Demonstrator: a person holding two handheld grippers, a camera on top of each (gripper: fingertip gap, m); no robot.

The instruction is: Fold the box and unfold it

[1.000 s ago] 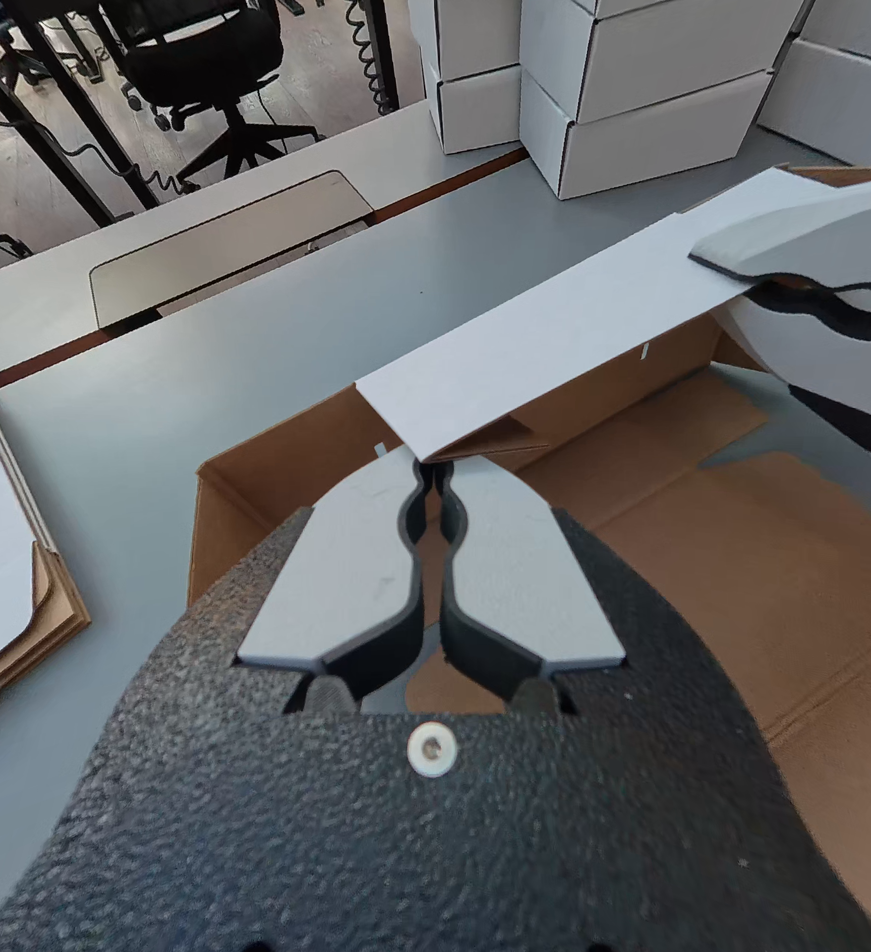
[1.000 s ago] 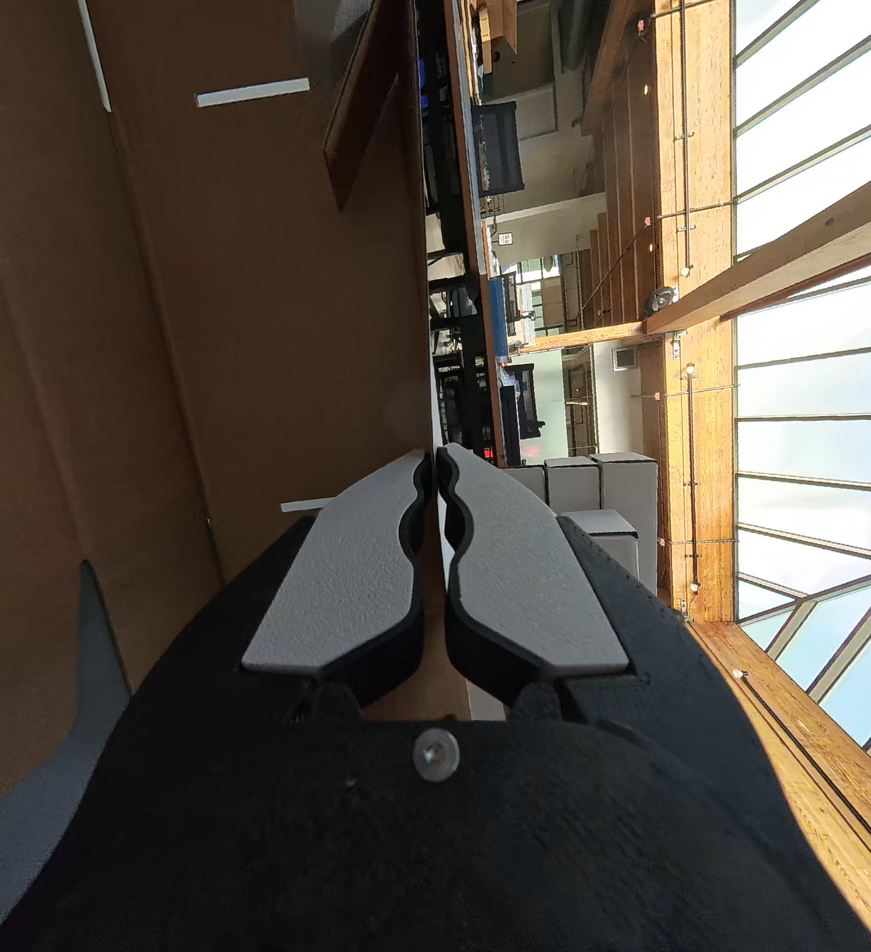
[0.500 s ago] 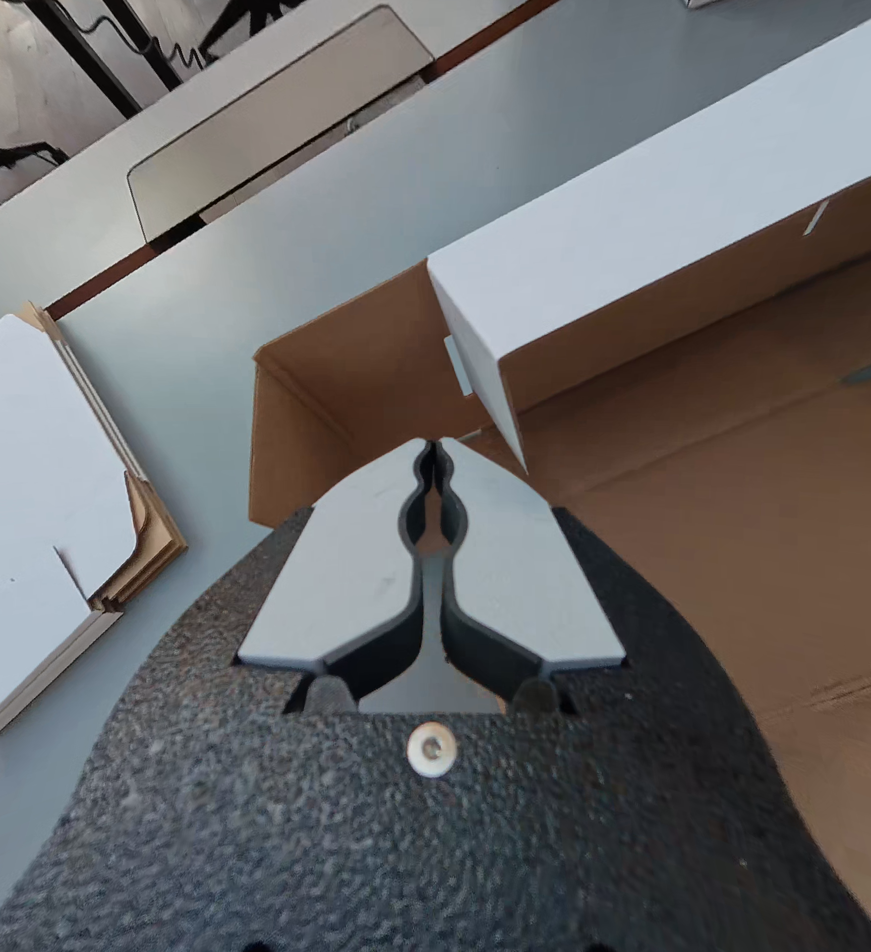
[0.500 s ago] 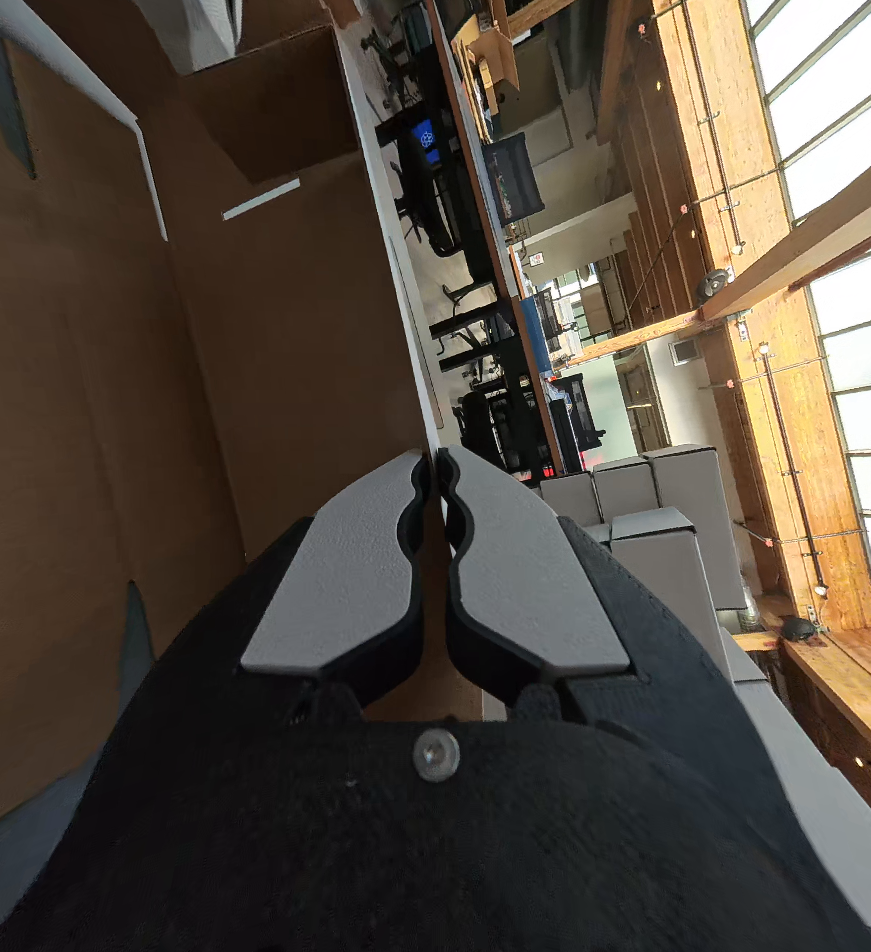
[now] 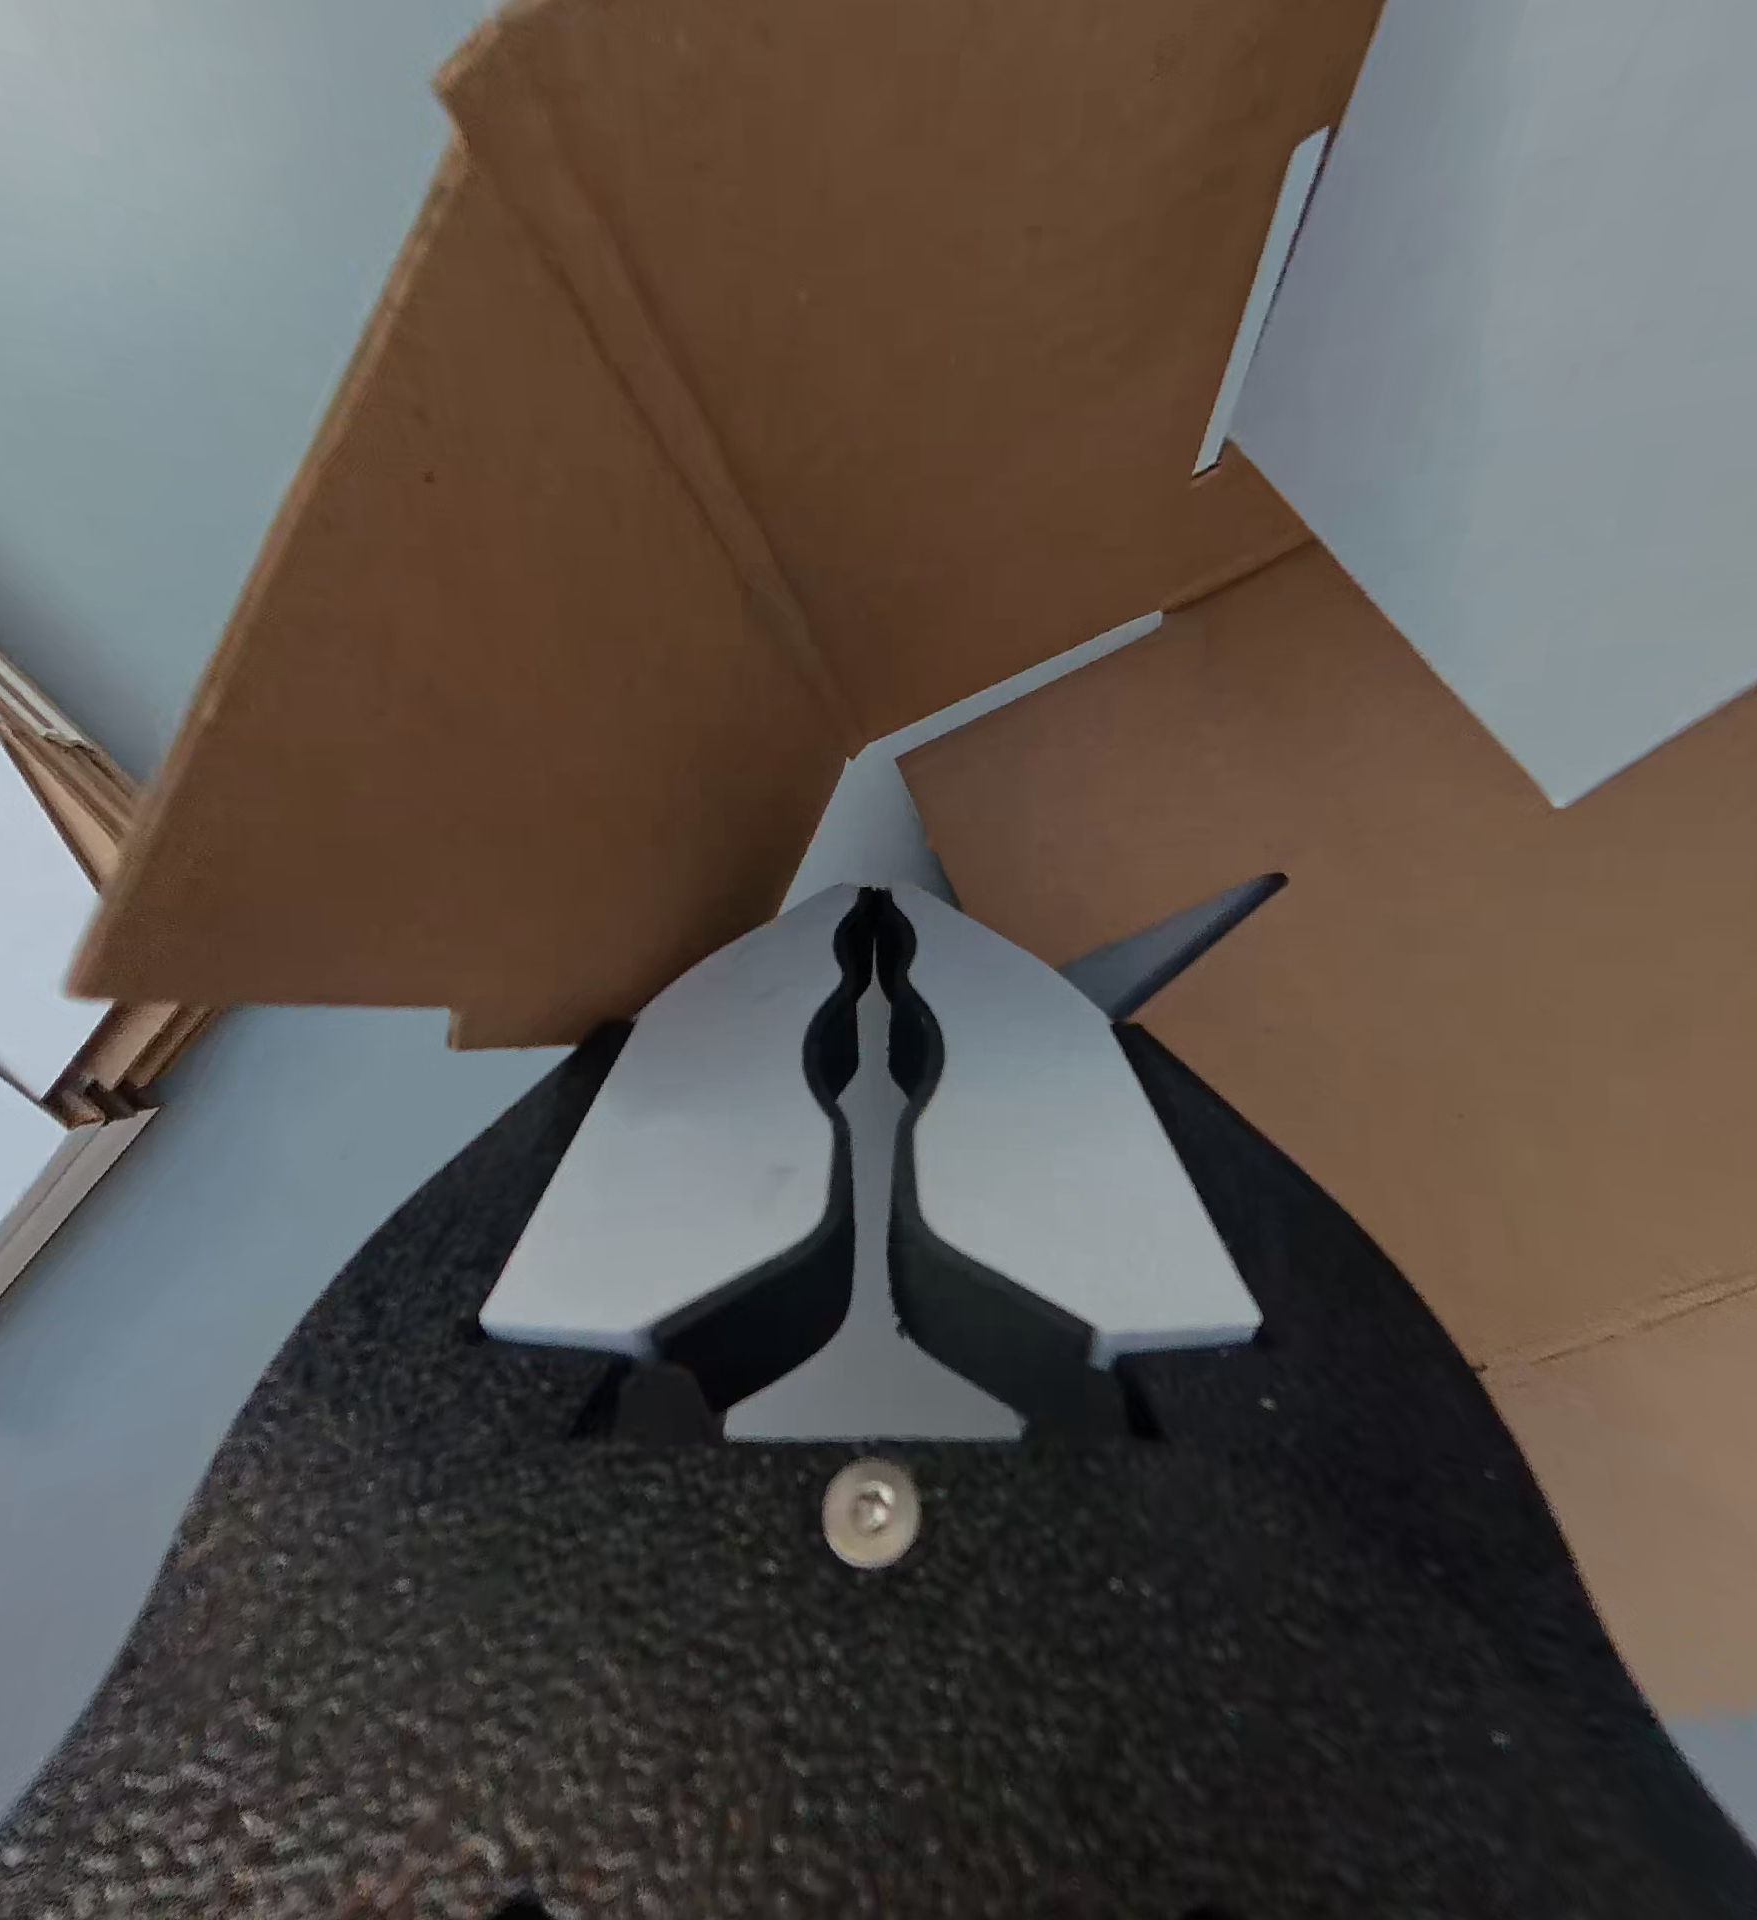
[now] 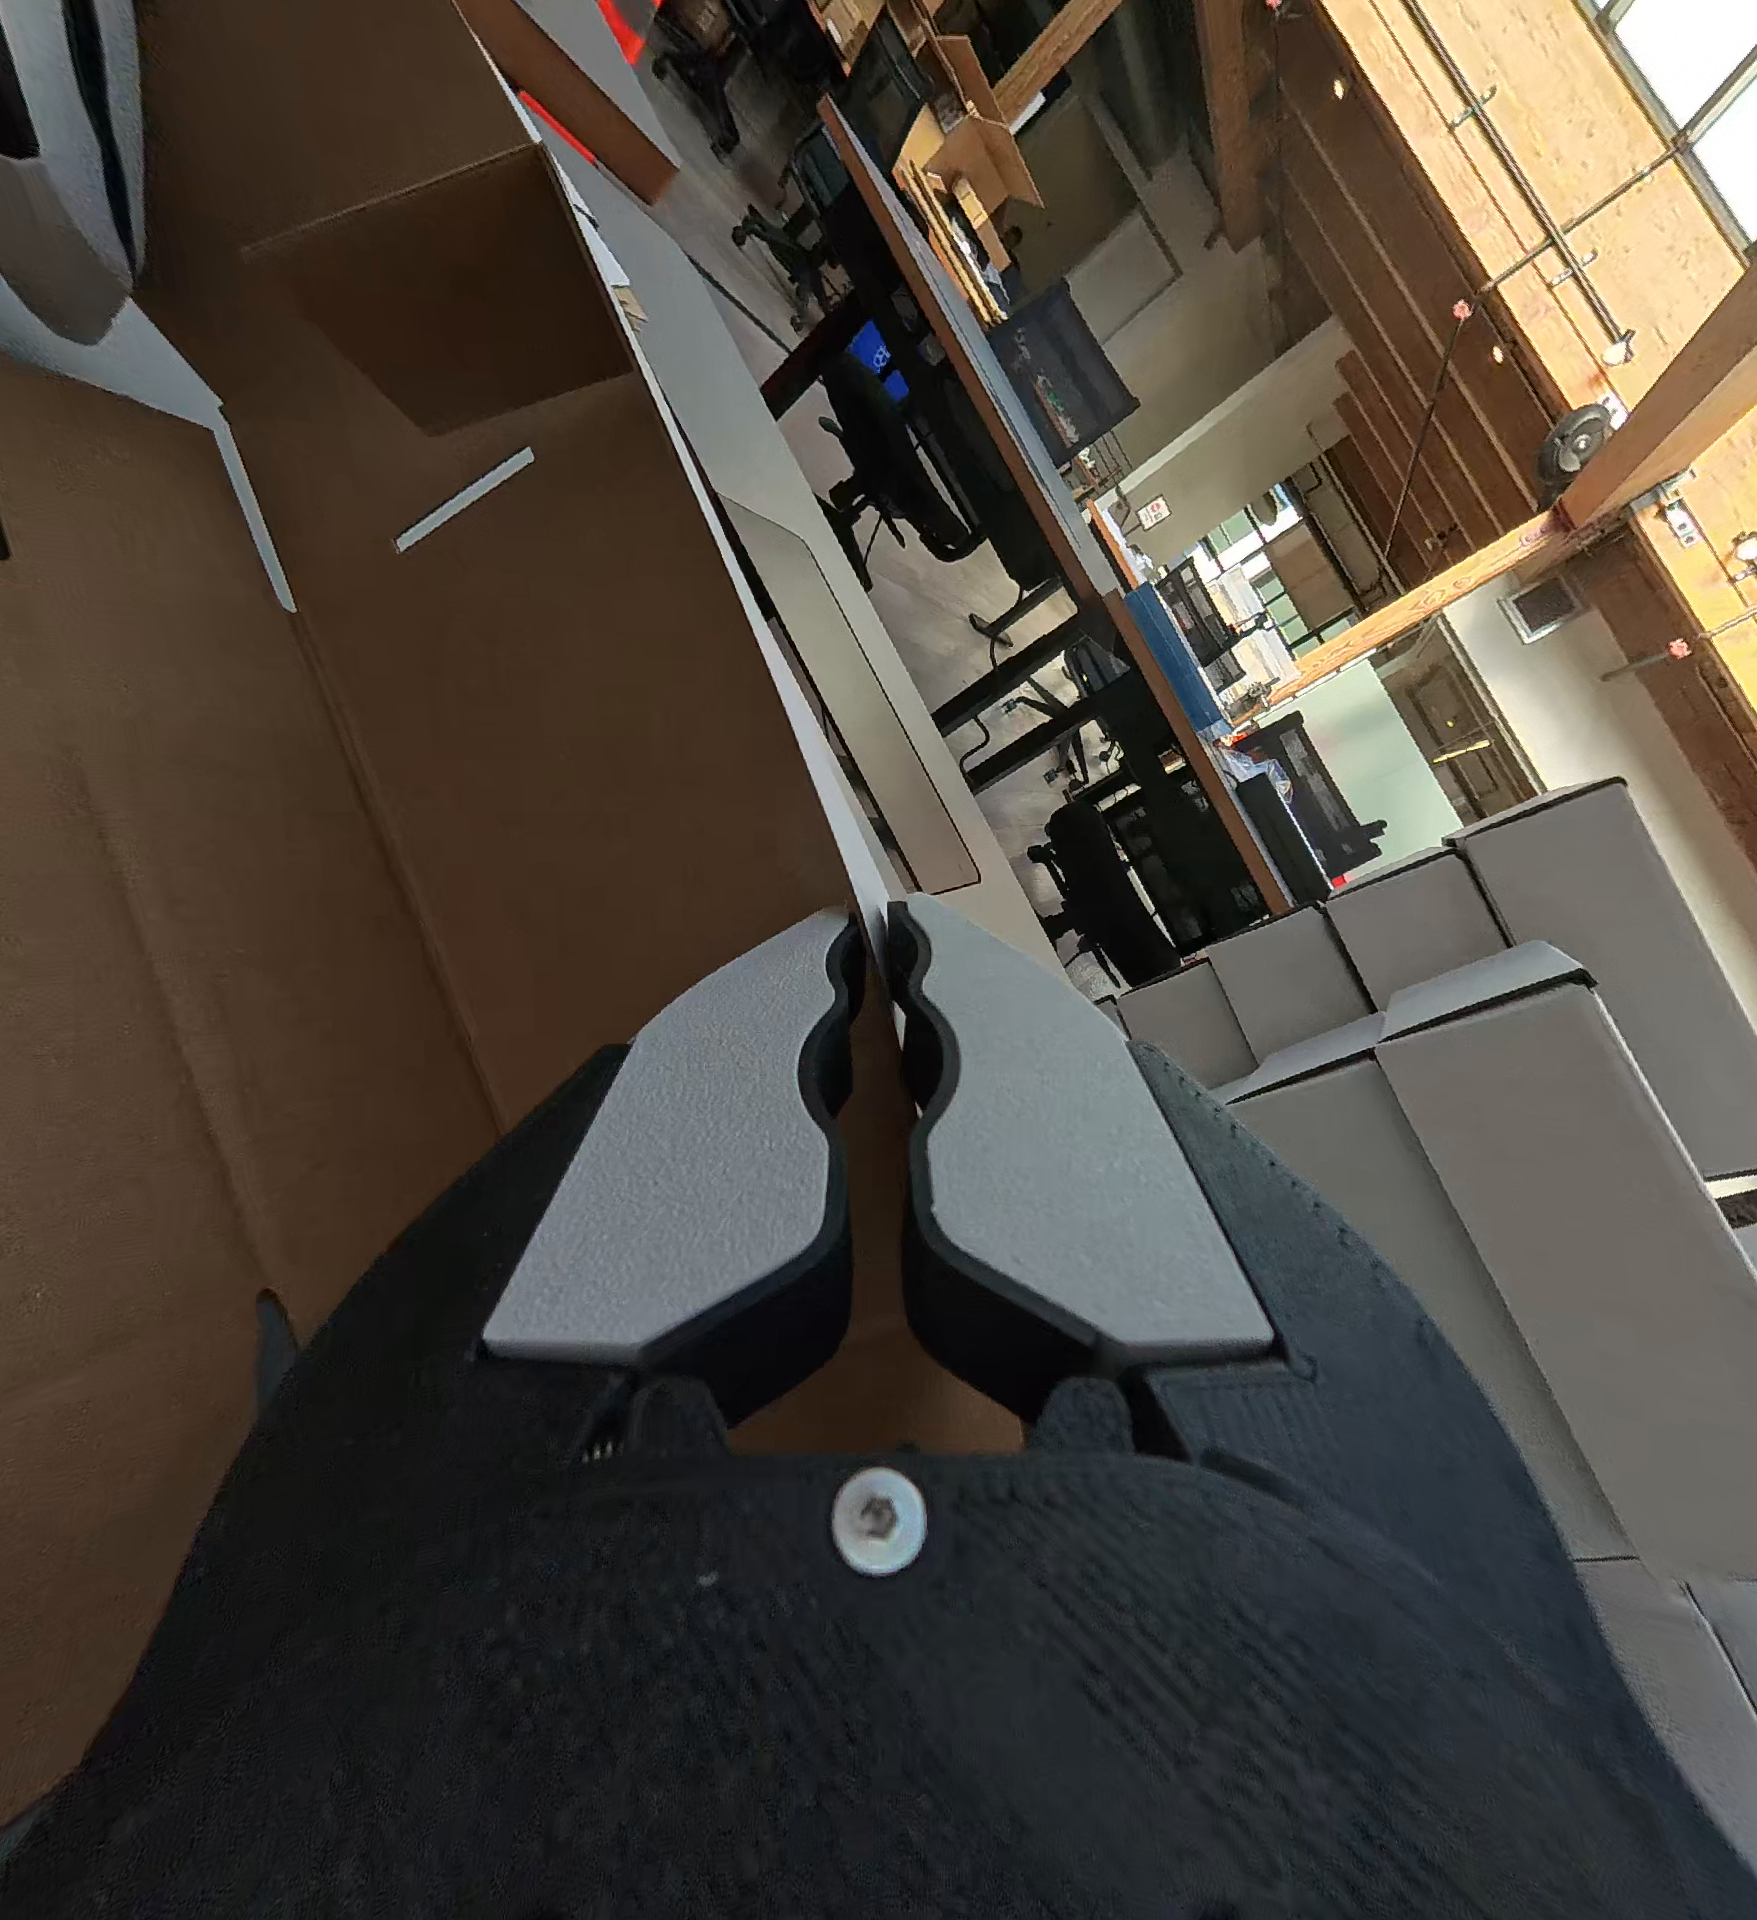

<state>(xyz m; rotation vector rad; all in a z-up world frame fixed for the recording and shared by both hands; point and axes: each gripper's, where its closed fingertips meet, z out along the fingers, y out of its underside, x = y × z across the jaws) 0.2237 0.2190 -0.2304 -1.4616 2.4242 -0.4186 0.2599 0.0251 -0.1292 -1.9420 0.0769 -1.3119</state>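
The left gripper has its jaws closed on nothing, tips over bare grey table at a notch in the box. The right gripper pinches the box's wall edge; folded white boxes crowd the frame's lower right.

Left wrist view: looks steeply down, close over the brown inner face of the box on the grey tabletop. Right wrist view: rolled sideways, close along the box's raised wall, facing the room beyond it. Both views share the box's interior.
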